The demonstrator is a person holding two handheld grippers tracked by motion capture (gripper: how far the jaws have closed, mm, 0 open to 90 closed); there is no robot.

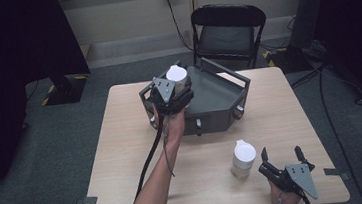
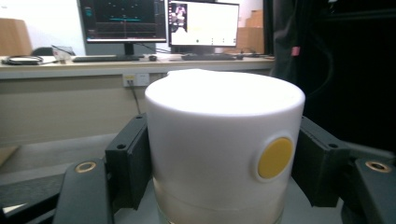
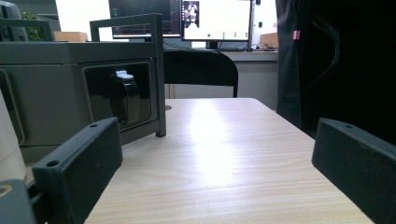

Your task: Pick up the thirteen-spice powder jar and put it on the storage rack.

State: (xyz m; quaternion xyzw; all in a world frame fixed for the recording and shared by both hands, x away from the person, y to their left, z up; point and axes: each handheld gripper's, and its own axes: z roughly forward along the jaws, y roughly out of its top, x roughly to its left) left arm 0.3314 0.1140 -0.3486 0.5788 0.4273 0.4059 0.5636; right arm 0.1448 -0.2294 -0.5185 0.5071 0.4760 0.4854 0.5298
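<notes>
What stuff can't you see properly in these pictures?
- Jar in the left gripper: its bottom is cut off by the lower edge of the left gripper view, and the high view cannot settle whether it touches the tray.
- Second jar on the table: contents too small to tell in the high view.
- Monitors: screens too blurred to read in the right gripper view.
- Right hand: cut off by the high view's bottom edge.

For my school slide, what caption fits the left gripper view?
Left gripper clamps a white-lidded jar with a yellow dot.
</notes>
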